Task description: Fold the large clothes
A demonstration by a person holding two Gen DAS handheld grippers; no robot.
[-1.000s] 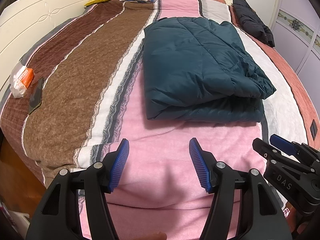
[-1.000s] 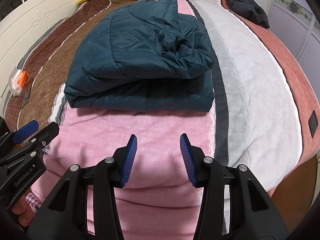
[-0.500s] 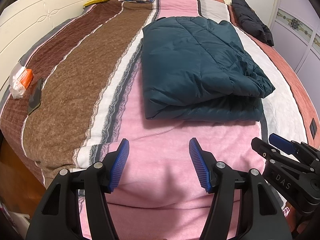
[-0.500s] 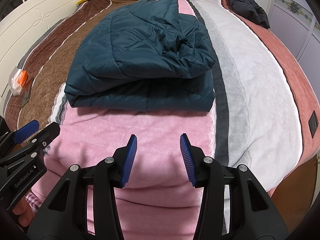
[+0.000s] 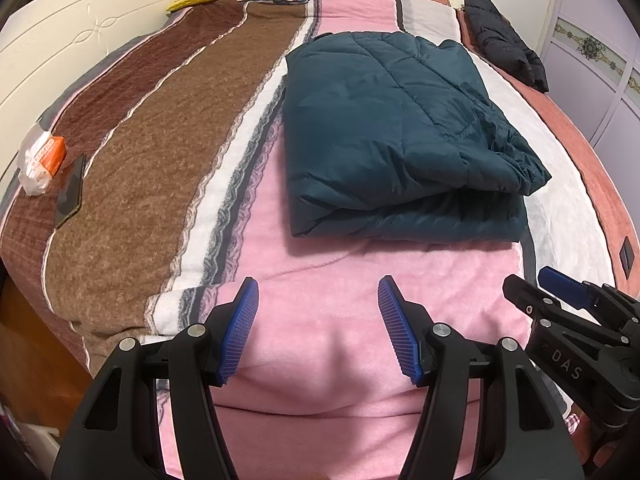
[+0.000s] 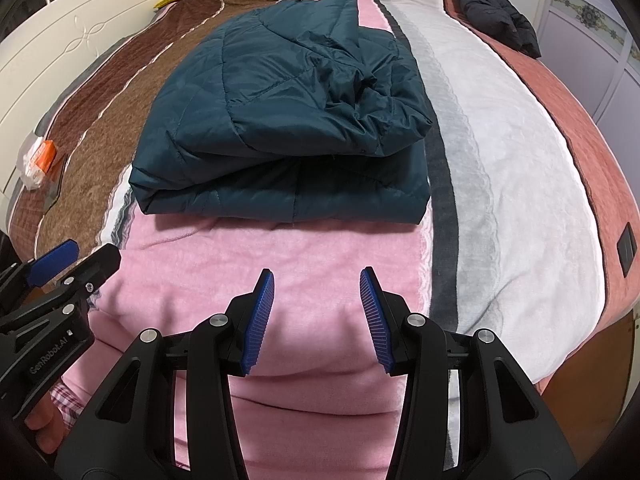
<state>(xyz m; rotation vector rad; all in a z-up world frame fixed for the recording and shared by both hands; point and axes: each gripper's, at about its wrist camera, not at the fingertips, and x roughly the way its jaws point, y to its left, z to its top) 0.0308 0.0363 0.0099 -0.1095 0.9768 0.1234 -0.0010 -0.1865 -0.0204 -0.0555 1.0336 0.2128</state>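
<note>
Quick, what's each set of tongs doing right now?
Left tongs: open, holding nothing.
Right tongs: open, holding nothing.

Both tongs are black plastic frames with triangular cut-outs, round silver screw heads and ribbed blue pads. The left tongs (image 5: 318,328) carry white "GenRobot.AI" lettering on the side, the right tongs (image 6: 316,316) white "DAS". A pink plaid sleeve (image 6: 66,396) shows beneath.
</note>
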